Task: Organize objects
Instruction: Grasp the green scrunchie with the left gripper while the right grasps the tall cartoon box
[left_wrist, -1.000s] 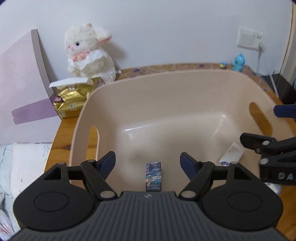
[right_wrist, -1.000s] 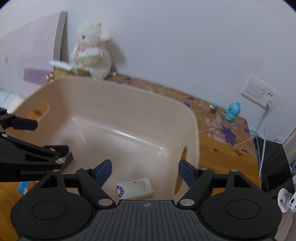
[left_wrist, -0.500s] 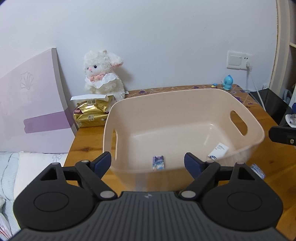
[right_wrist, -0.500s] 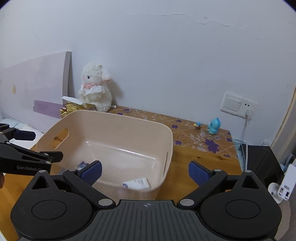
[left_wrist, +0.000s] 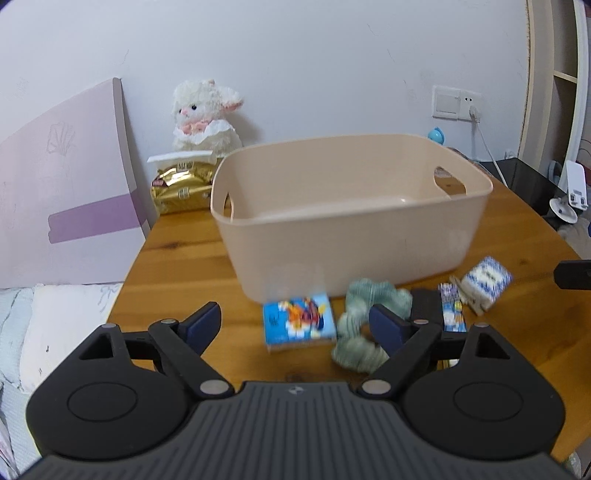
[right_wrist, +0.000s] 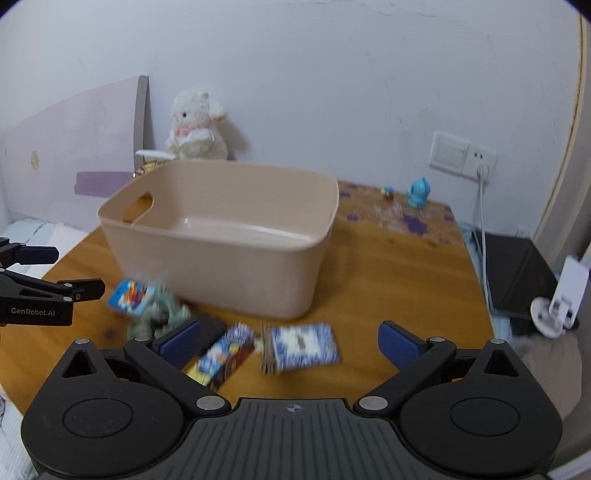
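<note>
Both pairs of fingers are standing wide apart and holding nothing: we are hovering the left gripper (left_wrist: 295, 323) and the right gripper (right_wrist: 290, 343) above the front edge of the wooden table (right_wrist: 388, 266), short of the beige bin (left_wrist: 351, 221). Between and just past the left fingers we are seeing a blue cartoon-printed packet (left_wrist: 298, 321) lying flat, with a crumpled grey-green cloth (left_wrist: 369, 317) just beside it on its right, partly behind the right-hand fingertip. Between the right fingers we are seeing a slim colourful box (right_wrist: 223, 354), its long axis running diagonally from near left to far right, and a blue-and-white patterned box (right_wrist: 304, 347) just right of it, with a thin wooden piece (right_wrist: 266, 349) between the two. All these items are lying in a loose row on the table just in front of the bin's near wall, none inside it as far as these views show. We are judging the left gripper nearer the packet and the cloth, the right gripper nearer the two boxes; each pick calls for a short forward and downward reach, then a lift over the rim behind. Motion blur is softening the small items.
</note>
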